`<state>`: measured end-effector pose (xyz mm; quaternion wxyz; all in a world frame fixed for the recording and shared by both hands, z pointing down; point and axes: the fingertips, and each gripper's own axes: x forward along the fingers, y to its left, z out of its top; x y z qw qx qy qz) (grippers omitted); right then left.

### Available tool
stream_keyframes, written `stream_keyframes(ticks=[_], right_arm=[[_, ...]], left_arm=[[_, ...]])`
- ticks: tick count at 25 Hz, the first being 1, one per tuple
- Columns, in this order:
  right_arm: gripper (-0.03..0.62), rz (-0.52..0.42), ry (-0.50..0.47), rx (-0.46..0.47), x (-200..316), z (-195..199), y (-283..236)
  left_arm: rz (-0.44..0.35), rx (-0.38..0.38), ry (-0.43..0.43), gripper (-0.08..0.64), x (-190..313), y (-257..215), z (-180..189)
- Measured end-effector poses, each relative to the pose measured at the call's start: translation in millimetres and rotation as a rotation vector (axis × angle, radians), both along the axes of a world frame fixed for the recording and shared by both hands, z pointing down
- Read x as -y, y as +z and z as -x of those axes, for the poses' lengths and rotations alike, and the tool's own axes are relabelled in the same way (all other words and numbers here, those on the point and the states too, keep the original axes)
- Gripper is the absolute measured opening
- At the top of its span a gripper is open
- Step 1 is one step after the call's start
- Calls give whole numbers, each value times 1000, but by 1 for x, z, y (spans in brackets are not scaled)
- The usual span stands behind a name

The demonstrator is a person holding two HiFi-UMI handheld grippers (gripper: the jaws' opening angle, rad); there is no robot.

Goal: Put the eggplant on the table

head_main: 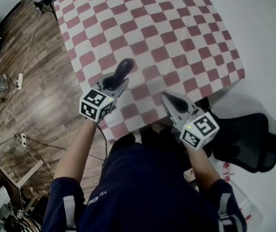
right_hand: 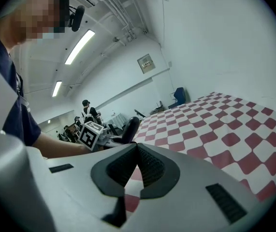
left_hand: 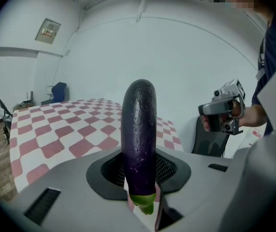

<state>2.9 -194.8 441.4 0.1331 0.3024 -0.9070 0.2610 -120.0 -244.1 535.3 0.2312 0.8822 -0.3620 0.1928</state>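
Observation:
A dark purple eggplant (left_hand: 138,134) with a green stem end stands between the jaws of my left gripper (head_main: 120,79), which is shut on it near the stem. In the head view the eggplant (head_main: 124,67) sticks out over the near left part of the table (head_main: 176,33), which has a red and white checked cloth. My right gripper (head_main: 169,99) hovers over the table's near edge, to the right of the left one. Its jaws (right_hand: 137,151) are shut with nothing between them. The right gripper view also shows the eggplant (right_hand: 129,128) at its left.
A black chair (head_main: 246,139) stands by the table's near right corner. A wooden floor (head_main: 31,81) with cables and power strips lies to the left. In the right gripper view, people (right_hand: 86,111) stand far back in the room.

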Motion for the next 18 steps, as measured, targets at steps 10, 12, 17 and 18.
stream_keyframes(ticks=[10,12,17,18], right_arm=[[11,85,55,3,25,-62,43],[11,106,70,6,23,-72,49],[11,137,91,18,24,-88,60],[11,142,98,22,24,-91,62]], left_arm=[[62,273,142,130,83,83,-58],[74,328,173,132,94,96,-68],[102,445,244,133,115,123,-86],[107,467,260,133,117,128,-88]])
